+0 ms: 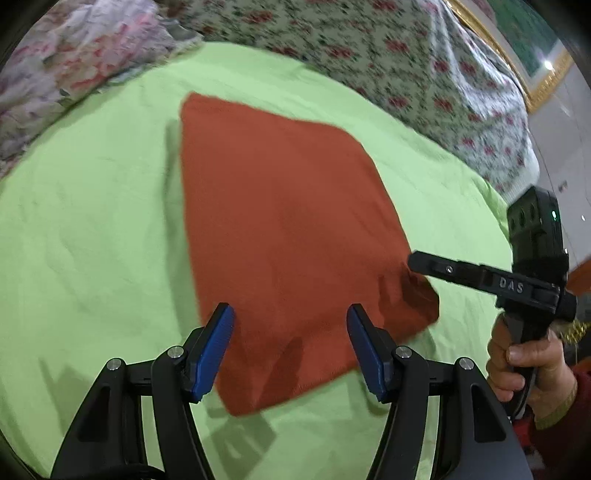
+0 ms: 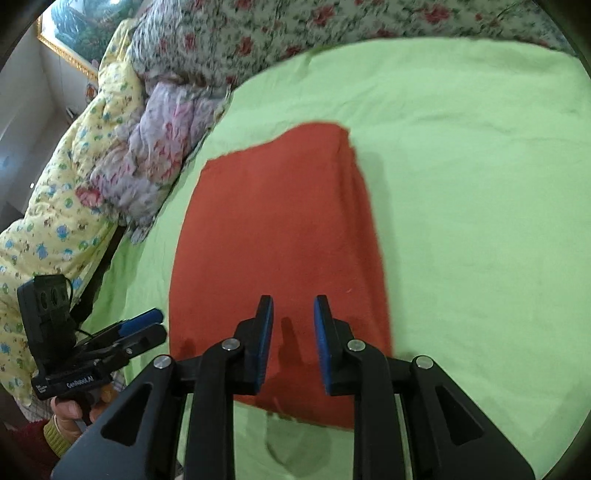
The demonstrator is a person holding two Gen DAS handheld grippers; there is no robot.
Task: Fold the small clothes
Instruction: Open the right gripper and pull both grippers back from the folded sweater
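Rust-red cloth (image 1: 291,229) lies flat on the light green sheet (image 1: 92,221) of a bed, folded into a roughly four-sided shape. In the right wrist view the cloth (image 2: 280,240) shows a doubled, layered edge along its right side.

Left tongs (image 1: 290,347): jaws stand well apart, blue pads (image 1: 216,347) facing each other, nothing between them. They hang above the near edge of the cloth, their shadow falling on the fabric and the sheet below. No contact visible.

Right tongs (image 2: 293,339): jaws stand narrowly apart with a clear gap, empty. They hover over the near part of the cloth, not touching it; a shadow of the fingers falls on the red fabric.

In the left wrist view the right tongs (image 1: 415,260) reach in from the right over the cloth's near right corner, held by a hand (image 1: 524,365) in a dark red sleeve with a yellowish cuff. In the right wrist view the left tongs (image 2: 159,325) show at the lower left, beside the cloth's left edge.

Floral quilts (image 1: 388,55) are piled along the far side of the green sheet; a yellow printed quilt (image 2: 74,192) lies to the left. A gold-framed picture (image 2: 74,33) hangs on the wall behind.
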